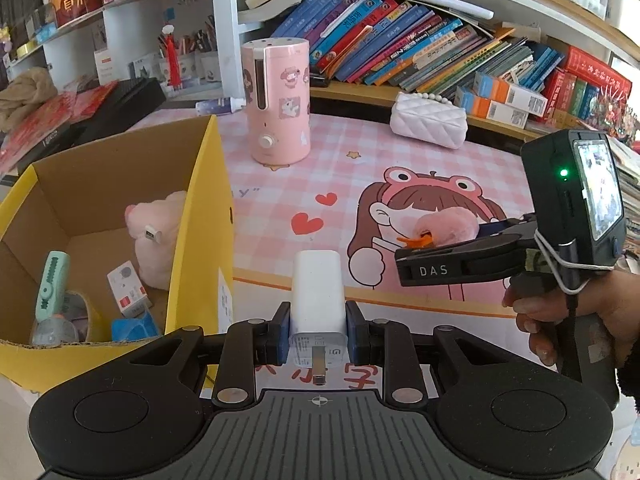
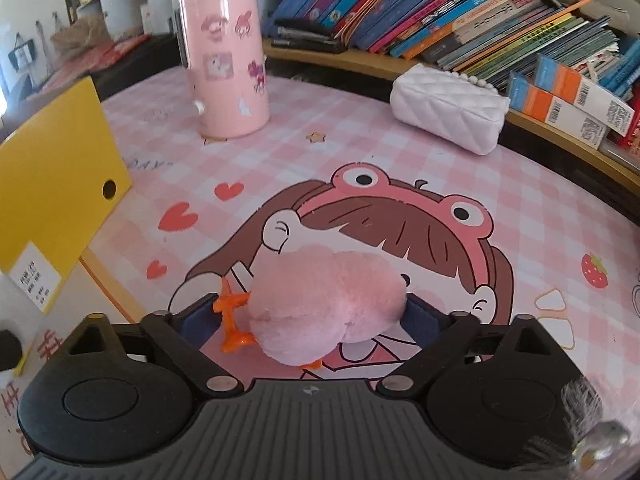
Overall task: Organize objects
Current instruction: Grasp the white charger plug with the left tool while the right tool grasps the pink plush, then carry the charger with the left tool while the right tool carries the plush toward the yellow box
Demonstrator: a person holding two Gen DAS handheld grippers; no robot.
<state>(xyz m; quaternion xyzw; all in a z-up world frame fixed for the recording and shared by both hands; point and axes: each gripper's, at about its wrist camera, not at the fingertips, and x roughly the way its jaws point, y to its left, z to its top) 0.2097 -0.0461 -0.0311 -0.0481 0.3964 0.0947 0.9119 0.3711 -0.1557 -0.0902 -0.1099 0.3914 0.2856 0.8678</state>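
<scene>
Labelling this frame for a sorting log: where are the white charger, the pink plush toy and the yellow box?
white charger (image 1: 318,280), left wrist view, front face.
pink plush toy (image 2: 320,304), right wrist view, fluffy body.
yellow box (image 1: 208,216), left wrist view, right wall.

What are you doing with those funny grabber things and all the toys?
Someone is tidying up with a grabber in each hand. The left gripper is pinching a white charger plug, right beside the yellow box. The right gripper is squeezing a fluffy pink toy with orange feet above the pink table mat. The box already holds a pink plush, a roll of tape and other small things.
</scene>
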